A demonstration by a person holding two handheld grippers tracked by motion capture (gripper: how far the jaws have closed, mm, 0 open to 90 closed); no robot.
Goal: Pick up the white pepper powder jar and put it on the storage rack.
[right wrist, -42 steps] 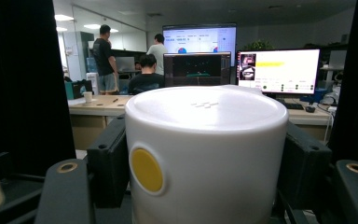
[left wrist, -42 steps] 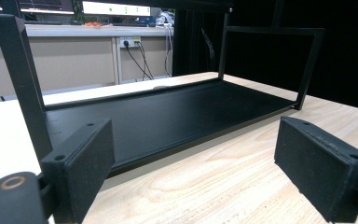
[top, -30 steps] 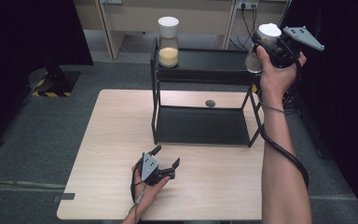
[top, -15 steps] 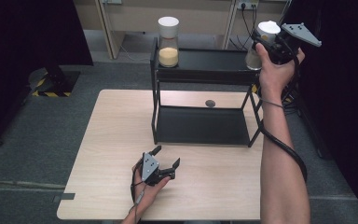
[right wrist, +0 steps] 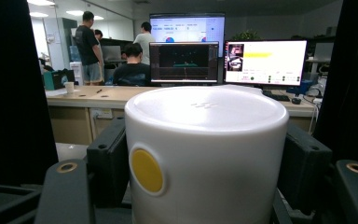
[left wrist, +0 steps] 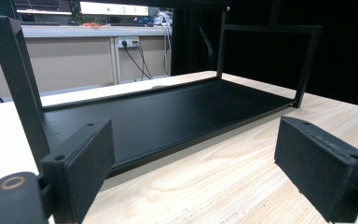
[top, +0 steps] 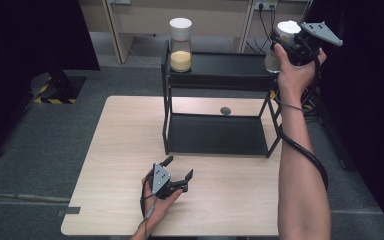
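Nearest the person, the left gripper (top: pixel 172 179) rests on the wooden table (top: pixel 120 150) with its jaws spread wide and nothing between them; in the left gripper view its two black pads (left wrist: pixel 81 161) frame only bare tabletop and the lower tray of the black rack (top: pixel 215 135). It offers no support to the work, so any slip falls to the other hand alone.

Farther off, at the right end of the rack's top shelf, the right gripper (top: pixel 292 42) is clenched around the white lid (right wrist: pixel 205 135) of a jar (top: pixel 275 57). The grip sits on the lid, not on the body below, so if the lid is only pushed on, the jar could drop away and spill on the shelf or the floor past the table edge. The jar seems to hang at the very end of the shelf, though the hand hides its base, so I cannot tell whether it touches.

At the shelf's far left stands a second jar (top: pixel 180 45), white-lidded and part full of yellow grains. It is well apart, yet a wide sideways sweep could knock it over.
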